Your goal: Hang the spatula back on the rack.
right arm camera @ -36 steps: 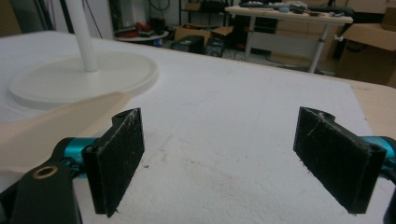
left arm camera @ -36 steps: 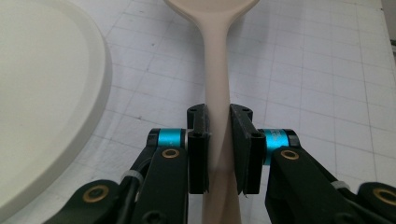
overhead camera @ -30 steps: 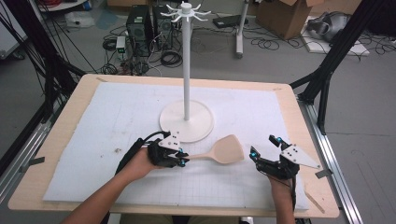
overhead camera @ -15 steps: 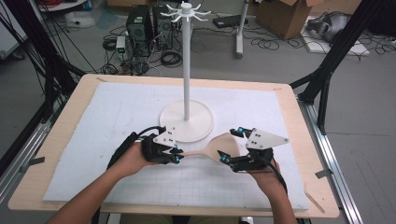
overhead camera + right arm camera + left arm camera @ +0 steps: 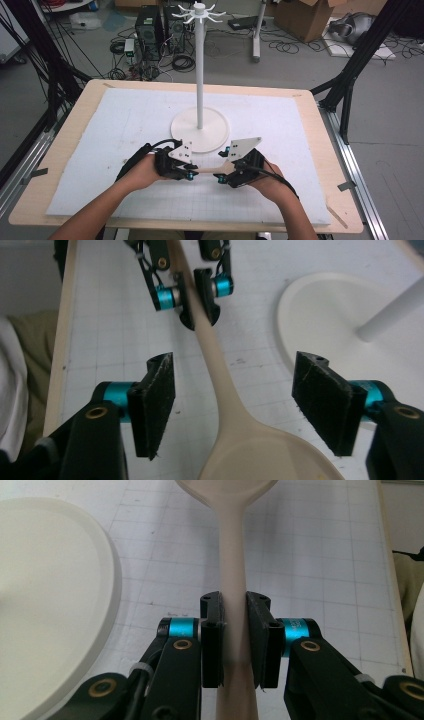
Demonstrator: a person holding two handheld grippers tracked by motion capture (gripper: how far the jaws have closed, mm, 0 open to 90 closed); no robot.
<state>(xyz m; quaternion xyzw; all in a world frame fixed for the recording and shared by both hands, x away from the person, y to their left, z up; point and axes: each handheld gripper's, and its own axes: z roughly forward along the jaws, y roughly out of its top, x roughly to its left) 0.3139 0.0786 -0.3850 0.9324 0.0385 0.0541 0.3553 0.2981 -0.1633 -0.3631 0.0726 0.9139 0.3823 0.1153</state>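
A pale beige spoon lies low over the white mat, its handle pointing left. My left gripper is shut on the handle; in the left gripper view both pads press the handle and the bowl lies ahead. My right gripper faces it from the right and is open. In the right gripper view its jaws stand wide on either side of the spoon's neck, touching nothing, and the left gripper clamps the handle farther off.
A white stand with a round base and a tall pole topped by hooks rises just behind the grippers. Its base lies close to the left gripper's left and also shows in the right gripper view. The white mat covers the wooden table.
My right gripper has moved left from the table's right side and now straddles the spoon's neck with open jaws. The left gripper has kept its hold, shifting slightly left.
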